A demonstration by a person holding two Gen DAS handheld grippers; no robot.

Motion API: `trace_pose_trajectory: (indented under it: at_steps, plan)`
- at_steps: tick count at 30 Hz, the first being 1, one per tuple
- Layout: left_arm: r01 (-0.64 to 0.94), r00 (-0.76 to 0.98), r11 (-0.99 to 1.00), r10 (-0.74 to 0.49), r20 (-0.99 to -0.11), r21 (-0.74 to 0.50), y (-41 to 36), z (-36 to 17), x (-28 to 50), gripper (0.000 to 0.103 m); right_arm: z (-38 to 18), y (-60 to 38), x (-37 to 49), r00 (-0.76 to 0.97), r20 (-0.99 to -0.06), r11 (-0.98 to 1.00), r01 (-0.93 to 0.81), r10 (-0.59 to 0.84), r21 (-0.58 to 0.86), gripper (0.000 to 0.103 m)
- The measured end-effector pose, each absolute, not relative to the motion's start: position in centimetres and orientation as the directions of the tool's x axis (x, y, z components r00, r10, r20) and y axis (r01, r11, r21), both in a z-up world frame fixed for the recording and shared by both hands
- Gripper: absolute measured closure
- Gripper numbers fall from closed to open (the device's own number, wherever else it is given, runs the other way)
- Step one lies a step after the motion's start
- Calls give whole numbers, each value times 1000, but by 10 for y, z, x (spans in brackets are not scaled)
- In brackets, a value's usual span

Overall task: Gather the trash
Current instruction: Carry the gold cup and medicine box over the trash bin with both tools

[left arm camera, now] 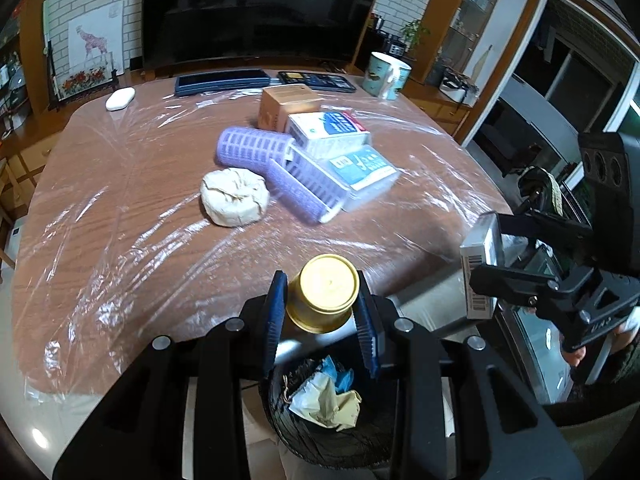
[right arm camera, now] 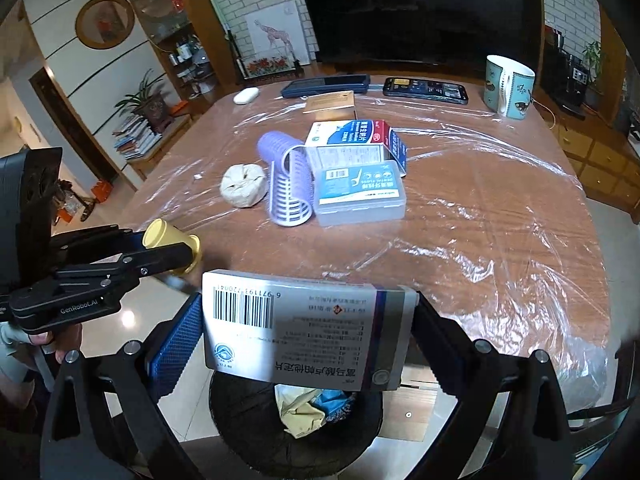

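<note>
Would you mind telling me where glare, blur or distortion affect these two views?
Left wrist view: glare streaks the plastic sheet, and the purple rollers are smeared. Right wrist view: room lines bow outward, and the medicine box looks washed out near its barcode.

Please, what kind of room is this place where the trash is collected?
Most likely a home living room. A large dark television stands behind the wooden table, a framed giraffe picture leans on the white brick wall, and a glass display cabinet stands to one side.
</note>
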State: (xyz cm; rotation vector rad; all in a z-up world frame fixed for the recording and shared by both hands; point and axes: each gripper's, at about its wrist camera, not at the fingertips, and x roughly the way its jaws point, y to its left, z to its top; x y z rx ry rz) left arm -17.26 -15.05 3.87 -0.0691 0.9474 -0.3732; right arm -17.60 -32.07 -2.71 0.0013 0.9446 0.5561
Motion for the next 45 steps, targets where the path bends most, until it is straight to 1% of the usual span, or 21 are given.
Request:
trace_pose_trajectory:
  at_steps: [8, 15, 23, 32, 38, 45]
  plan:
    - [342, 490, 912, -378, -786, -226, -165, 42, -204, 68, -31, -330, -201, 423, -768, 831, -498, 481, 246, 7]
    - [368, 447, 903, -381, -810, -221, -179, 29, -224, 68, -40, -334, -217, 398, -786, 823, -519, 472, 232, 7]
    - [390, 402, 902, -348, -847, -186, -193, 4, -238, 68, -65, -333, -229, 359, -825, 820, -535, 437, 202, 6]
    - [345, 380, 921, -312, -870, -180, -198, -32, -239, 68, -103, -328, -234, 310, -864, 824, -535, 397, 187, 6]
    - [345, 340, 926, -278, -898, -156, -206, -57, -234, 68, -127, -323, -232, 287, -884, 826, -537, 368, 170, 6]
    - [328, 303, 934, -247, -920, -143, -210, -80, -228, 68, -145, -320, -225, 273, -897, 836, -523, 349, 166, 6]
